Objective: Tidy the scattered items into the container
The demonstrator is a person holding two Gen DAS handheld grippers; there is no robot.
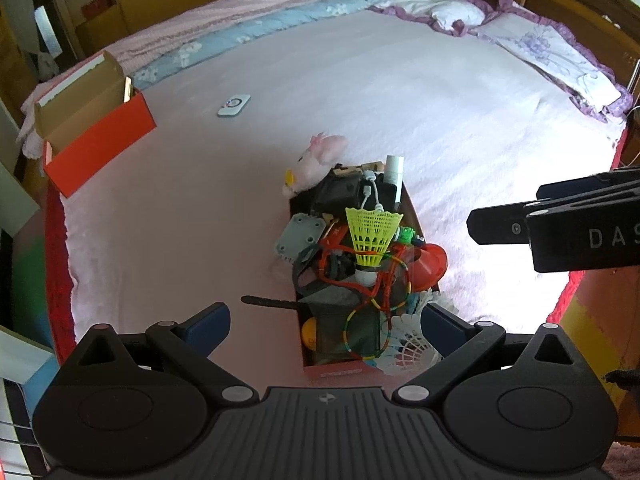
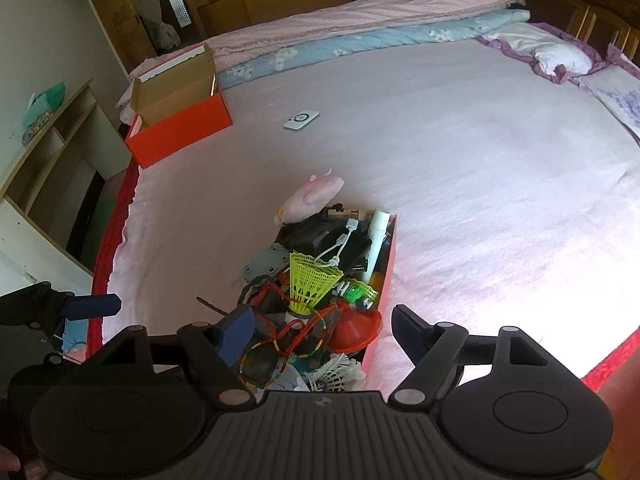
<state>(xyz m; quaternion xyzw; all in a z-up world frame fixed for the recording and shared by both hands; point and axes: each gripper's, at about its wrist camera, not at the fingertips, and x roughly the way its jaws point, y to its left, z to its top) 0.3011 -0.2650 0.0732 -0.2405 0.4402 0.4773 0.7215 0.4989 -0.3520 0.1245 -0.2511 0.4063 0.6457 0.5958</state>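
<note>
Yellow catches the eye first: a plastic shuttlecock (image 1: 373, 240) sits upright on top of the heap in the container (image 2: 382, 280), a narrow red-sided box lying on the pink bed (image 1: 460, 120). That box is crammed, with a grey plate (image 1: 298, 239), a red funnel (image 1: 432, 266), a coloured hoop (image 1: 378, 320), white feather shuttlecocks (image 1: 408, 346) and a white tube (image 1: 394, 172) all piled in. A pink plush toy (image 1: 316, 164) leans against the far end of the box, resting on the bed outside it. Further off, a small white remote (image 1: 234, 105) lies alone on the blanket, and an open orange shoebox (image 1: 100, 148) sits near the bed's corner. The left gripper (image 1: 324, 320) hovers over the near end of the container, jaws wide apart, nothing between them. The right gripper (image 2: 320, 328) hangs above the same pile, jaws spread and empty too.
</note>
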